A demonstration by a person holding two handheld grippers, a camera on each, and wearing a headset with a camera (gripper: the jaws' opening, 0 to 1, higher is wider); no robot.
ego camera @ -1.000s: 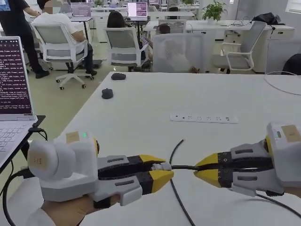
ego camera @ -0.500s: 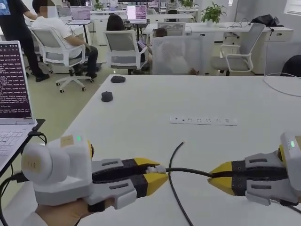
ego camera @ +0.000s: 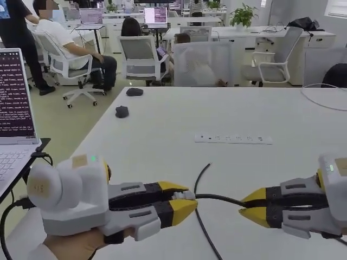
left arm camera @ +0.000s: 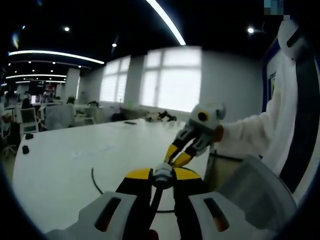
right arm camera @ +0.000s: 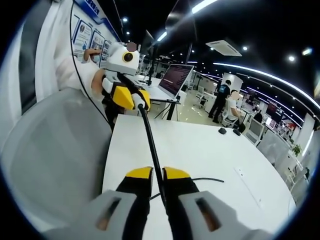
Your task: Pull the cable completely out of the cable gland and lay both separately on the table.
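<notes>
A small white cable gland (ego camera: pixel 185 194) is pinched between the yellow tips of my left gripper (ego camera: pixel 190 201), held above the white table (ego camera: pixel 162 151). A black cable (ego camera: pixel 217 198) runs out of the gland rightward into my right gripper (ego camera: pixel 246 205), which is shut on it. The rest of the cable curves over the table behind and drops toward the near edge. In the left gripper view the gland (left arm camera: pixel 162 174) sits at the jaw tips, the right gripper (left arm camera: pixel 181 151) facing it. In the right gripper view the cable (right arm camera: pixel 151 145) stretches to the gland (right arm camera: pixel 141 106) in the left gripper (right arm camera: pixel 127 97).
A white power strip (ego camera: pixel 233 139) lies across the middle of the table. Two dark mice (ego camera: pixel 122 111) (ego camera: pixel 134 92) rest near the far left edge. An open laptop (ego camera: pixel 16 108) stands at the left. Office chairs and seated people are beyond the table.
My right gripper has drawn away to the right, so a longer stretch of black cable shows between the two grippers. The left gripper has kept its hold on the gland.
</notes>
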